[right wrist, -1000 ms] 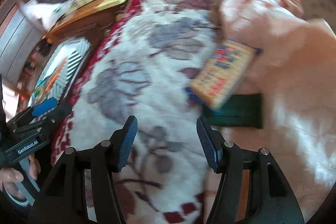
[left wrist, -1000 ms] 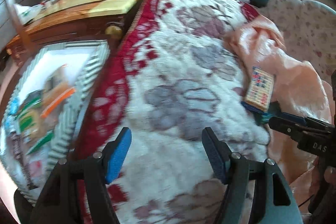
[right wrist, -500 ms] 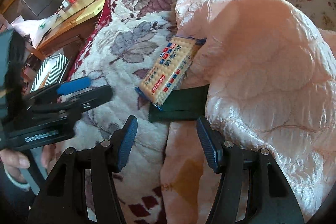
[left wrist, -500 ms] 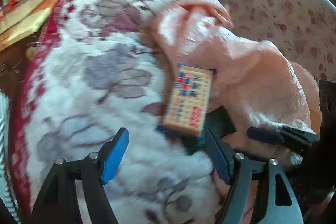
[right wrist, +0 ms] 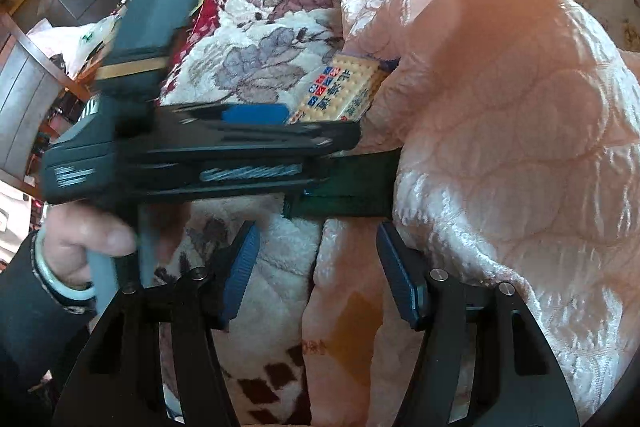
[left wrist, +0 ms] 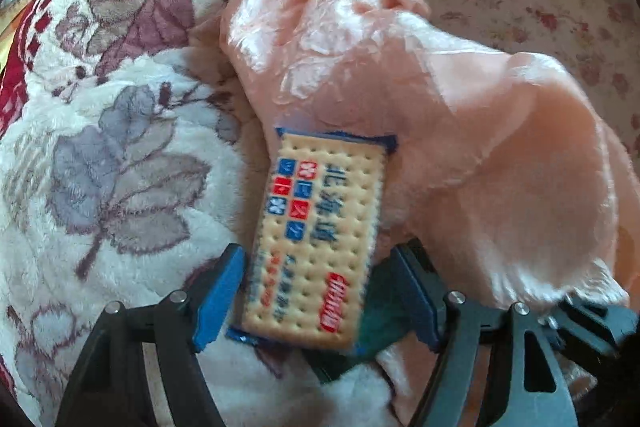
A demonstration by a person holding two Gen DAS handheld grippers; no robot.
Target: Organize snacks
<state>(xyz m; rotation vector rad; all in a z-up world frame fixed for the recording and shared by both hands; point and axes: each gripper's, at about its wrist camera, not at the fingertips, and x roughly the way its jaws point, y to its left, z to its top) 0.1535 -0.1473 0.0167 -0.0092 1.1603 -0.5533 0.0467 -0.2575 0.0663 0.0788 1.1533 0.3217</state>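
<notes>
On the floral blanket (left wrist: 120, 155), beside a pink quilt (left wrist: 460, 115), lies a cracker pack (left wrist: 316, 239). The left gripper (left wrist: 320, 291) straddles it, jaws just narrowing, right pad apart. The right gripper (right wrist: 316, 267) hangs open, empty.

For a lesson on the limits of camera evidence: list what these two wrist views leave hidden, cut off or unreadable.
- Dark green packet: mostly hidden; cracker packet covers it in the left view, pink quilt and left gripper in the right.
- Left gripper's grip: motion blur hides whether the pads touch the cracker packet.
- Small print on the cracker packet: blurred.
- Right gripper: nothing between its fingers.
</notes>
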